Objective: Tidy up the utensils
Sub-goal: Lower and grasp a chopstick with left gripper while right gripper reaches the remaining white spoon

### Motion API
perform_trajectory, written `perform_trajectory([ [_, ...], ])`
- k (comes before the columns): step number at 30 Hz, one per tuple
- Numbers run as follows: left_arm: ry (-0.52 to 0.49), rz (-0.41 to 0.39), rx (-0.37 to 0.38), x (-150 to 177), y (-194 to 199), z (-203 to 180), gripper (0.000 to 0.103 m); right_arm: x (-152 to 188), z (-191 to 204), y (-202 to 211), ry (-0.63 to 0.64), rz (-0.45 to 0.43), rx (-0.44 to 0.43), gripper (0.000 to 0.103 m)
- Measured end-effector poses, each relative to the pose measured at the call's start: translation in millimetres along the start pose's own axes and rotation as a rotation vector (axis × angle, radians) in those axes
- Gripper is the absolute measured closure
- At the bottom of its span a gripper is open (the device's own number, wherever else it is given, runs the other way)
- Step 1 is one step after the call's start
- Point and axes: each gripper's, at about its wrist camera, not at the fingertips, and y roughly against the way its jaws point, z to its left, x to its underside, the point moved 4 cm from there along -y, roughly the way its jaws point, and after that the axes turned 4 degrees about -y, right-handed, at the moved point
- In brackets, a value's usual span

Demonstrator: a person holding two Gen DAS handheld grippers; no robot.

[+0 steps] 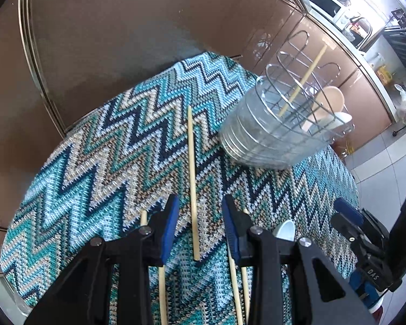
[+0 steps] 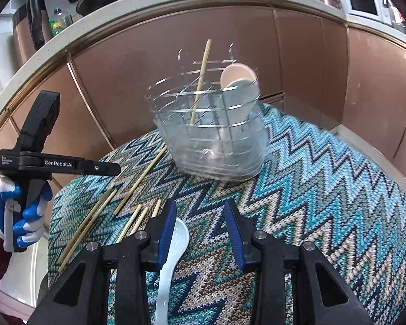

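Observation:
Several bamboo chopsticks lie loose on the zigzag cloth [image 1: 94,168]. One chopstick [image 1: 192,176] runs lengthwise through the gap of my left gripper [image 1: 200,203], which is open with its pads clear of the stick. My right gripper [image 2: 200,205] is open over bare cloth. A white spoon [image 2: 176,243] lies just left of it, partly under the left finger. Behind stands the wire utensil holder [image 2: 211,135] with one chopstick [image 2: 200,81] and two spoons [image 2: 241,86] inside. More chopsticks [image 2: 140,178] lie to the left.
A gloved hand [image 2: 27,214] holds the left gripper [image 2: 113,169] at the cloth's left edge. Brown cabinet fronts [image 2: 311,67] curve closely behind the table, with a counter and microwave [image 2: 362,2] above. Tiled floor [image 1: 387,168] drops away past the table's right edge.

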Motion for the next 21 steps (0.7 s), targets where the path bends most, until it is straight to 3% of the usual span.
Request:
perform_trajectory([
  [21, -0.011, 0.043, -0.001, -3.9, -8.3, -0.9, 0.072, 3.0, 7.2, -34.5, 0.052, 0.106, -0.071, 0.069],
])
